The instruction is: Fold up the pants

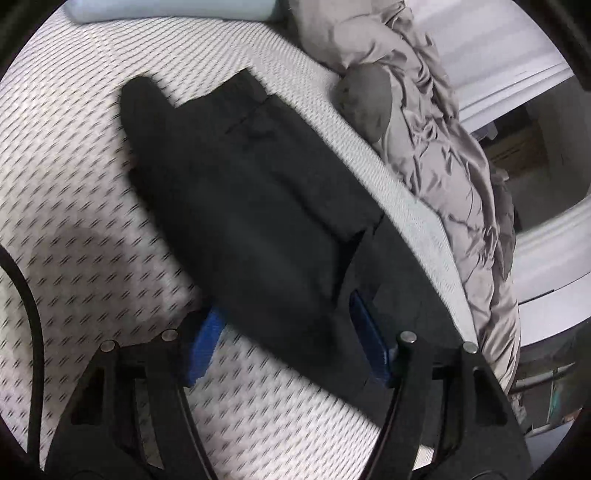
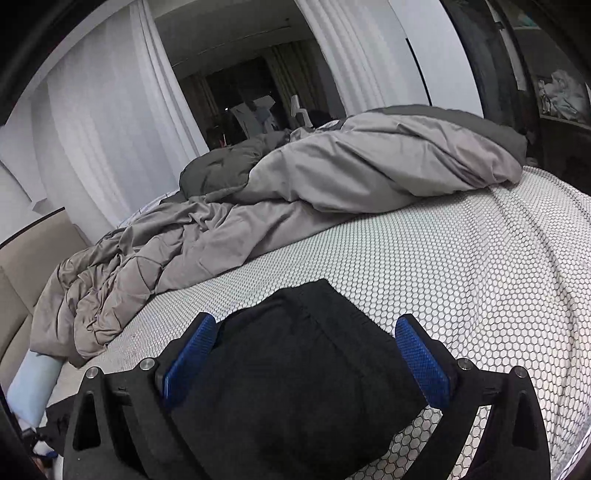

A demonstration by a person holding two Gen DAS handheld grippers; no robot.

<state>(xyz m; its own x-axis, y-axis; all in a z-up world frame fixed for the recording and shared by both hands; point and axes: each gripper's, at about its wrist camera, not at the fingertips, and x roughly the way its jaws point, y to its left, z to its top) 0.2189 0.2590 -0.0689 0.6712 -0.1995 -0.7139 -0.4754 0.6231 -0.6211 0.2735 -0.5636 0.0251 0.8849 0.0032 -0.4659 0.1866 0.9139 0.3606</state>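
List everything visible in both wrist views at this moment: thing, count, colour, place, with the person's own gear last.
pants: one, black, lying partly folded on the bed cover, reaching between both grippers' pads.
bed cover: one, white with a dark honeycomb print, spread over the bed.
duvet: one, grey-beige, crumpled along the bed's far side.
pillow: one, pale blue, at the bed's edge.
curtains: white, hanging behind the bed.
left gripper: one, black with blue pads, pants between the pads; grip unclear.
right gripper: one, black with blue pads, jaws wide over the pants.
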